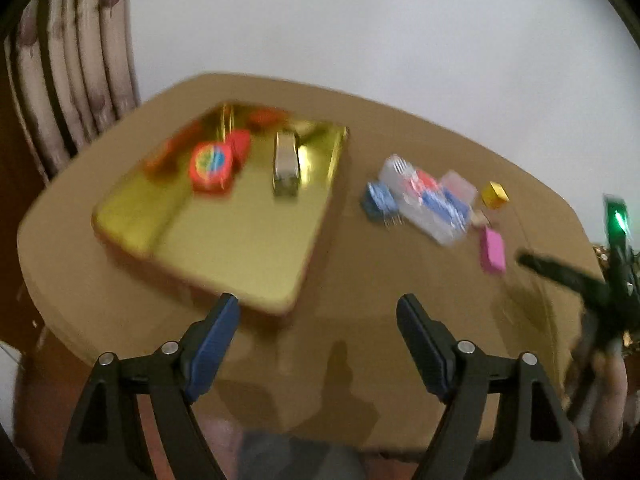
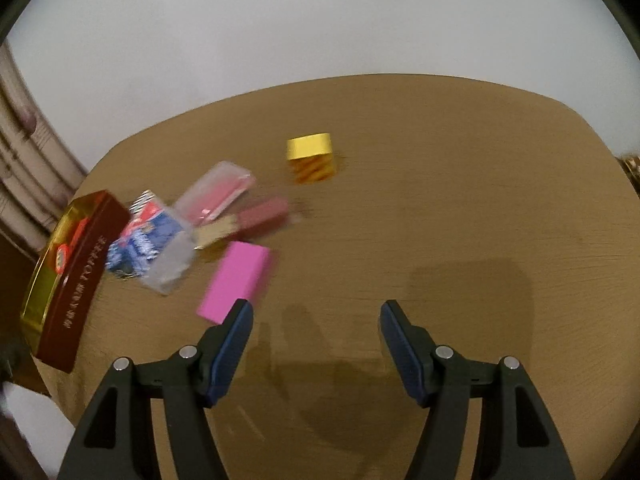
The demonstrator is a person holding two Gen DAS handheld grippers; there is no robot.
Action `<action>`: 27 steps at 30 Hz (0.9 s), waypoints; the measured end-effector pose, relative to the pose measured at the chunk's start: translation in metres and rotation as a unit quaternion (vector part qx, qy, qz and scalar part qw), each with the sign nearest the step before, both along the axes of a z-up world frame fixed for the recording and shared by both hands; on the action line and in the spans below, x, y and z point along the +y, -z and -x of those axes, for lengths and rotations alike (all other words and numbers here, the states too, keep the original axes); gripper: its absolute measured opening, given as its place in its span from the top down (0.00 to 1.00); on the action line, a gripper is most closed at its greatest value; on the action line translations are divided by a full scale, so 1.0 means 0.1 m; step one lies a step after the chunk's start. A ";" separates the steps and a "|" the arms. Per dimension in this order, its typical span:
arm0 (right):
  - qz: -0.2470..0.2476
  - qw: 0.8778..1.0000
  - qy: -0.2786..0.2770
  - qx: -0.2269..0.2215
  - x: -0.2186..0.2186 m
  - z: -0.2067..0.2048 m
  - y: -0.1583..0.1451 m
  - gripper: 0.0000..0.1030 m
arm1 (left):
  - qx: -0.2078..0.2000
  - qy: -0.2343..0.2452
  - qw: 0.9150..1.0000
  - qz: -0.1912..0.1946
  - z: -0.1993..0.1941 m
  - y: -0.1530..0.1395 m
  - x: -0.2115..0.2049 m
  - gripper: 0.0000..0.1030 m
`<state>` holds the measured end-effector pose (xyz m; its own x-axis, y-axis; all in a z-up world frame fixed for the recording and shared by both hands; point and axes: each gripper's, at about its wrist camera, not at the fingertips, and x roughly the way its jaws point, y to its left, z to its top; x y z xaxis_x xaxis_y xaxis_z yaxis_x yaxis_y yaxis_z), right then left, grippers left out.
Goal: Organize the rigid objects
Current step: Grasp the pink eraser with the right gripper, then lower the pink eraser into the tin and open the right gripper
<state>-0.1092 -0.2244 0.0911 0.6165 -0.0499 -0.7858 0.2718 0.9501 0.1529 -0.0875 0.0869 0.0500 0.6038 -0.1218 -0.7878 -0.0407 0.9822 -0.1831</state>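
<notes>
A gold tin tray (image 1: 224,240) lies on the round wooden table (image 1: 360,320) and holds a red round tin (image 1: 211,168), other red items and a silver block (image 1: 286,164). It shows at the left of the right wrist view (image 2: 76,280). To its right lie a clear plastic case (image 1: 428,200), a small blue item (image 1: 378,200), a pink block (image 1: 493,250) and a yellow cube (image 1: 495,194). In the right wrist view I see the pink block (image 2: 236,280), yellow cube (image 2: 311,157), clear cases (image 2: 160,248) and a maroon bar (image 2: 266,212). My left gripper (image 1: 318,312) is open above the tray's near corner. My right gripper (image 2: 316,320) is open and empty, just right of the pink block.
A striped curtain (image 1: 72,92) hangs at the far left behind the table. A white wall (image 2: 320,20) stands behind the table. The right gripper's body (image 1: 592,284) with a green light enters the left wrist view at the right edge.
</notes>
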 end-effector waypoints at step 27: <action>0.089 0.994 0.020 0.064 0.60 -0.66 0.20 0.71 | 0.025 -0.017 0.998 -0.061 0.56 0.48 0.06 0.22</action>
<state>-0.0431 -0.1648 0.0709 0.5074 -0.2176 -0.8338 0.3163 0.9471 -0.0547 -0.1434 0.0927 0.0022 0.5659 -0.0026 -0.8245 -0.0811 0.9950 -0.0588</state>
